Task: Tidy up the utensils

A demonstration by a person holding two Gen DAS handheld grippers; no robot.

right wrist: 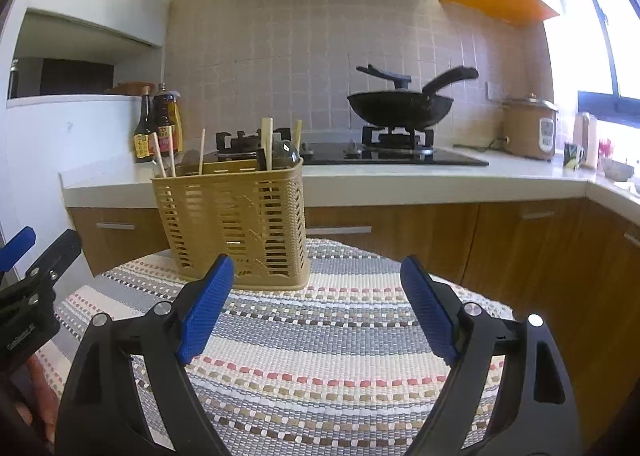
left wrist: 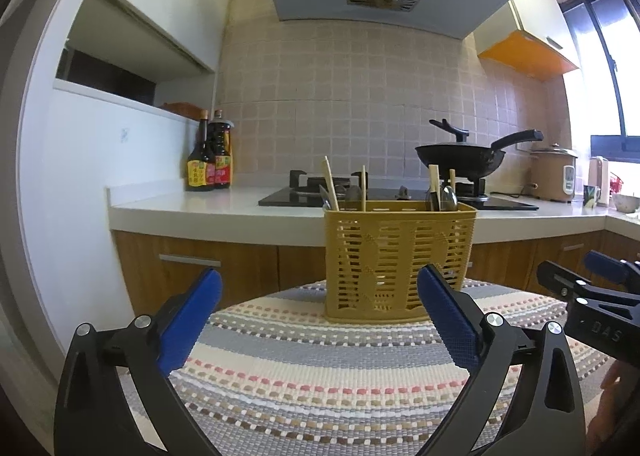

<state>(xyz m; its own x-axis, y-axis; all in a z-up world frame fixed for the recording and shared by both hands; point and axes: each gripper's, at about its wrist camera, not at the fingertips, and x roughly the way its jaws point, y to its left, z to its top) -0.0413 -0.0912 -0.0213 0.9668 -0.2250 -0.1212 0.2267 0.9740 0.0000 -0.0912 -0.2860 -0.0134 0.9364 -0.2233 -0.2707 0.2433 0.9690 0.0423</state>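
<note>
Yellow plastic basket (left wrist: pixel 400 262) at frame centre already holds chopsticks (left wrist: pixel 330 183) and spoons (left wrist: pixel 449 197); your left gripper (left wrist: pixel 320 316) and right gripper (right wrist: pixel 318 306) both stand wide and empty, so little appears left.

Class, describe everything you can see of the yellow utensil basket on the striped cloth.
The utensil basket is a tan-yellow, boxy holder that looks like moulded plastic, its walls pierced by rows of slots and its rim solid. It stands upright on the striped woven cloth, near the far edge. Wooden chopsticks and dark spoon-like utensils stick up from it, grouped at its left and right ends. Neither the left gripper nor the right gripper touches it; both are open and empty.
</note>
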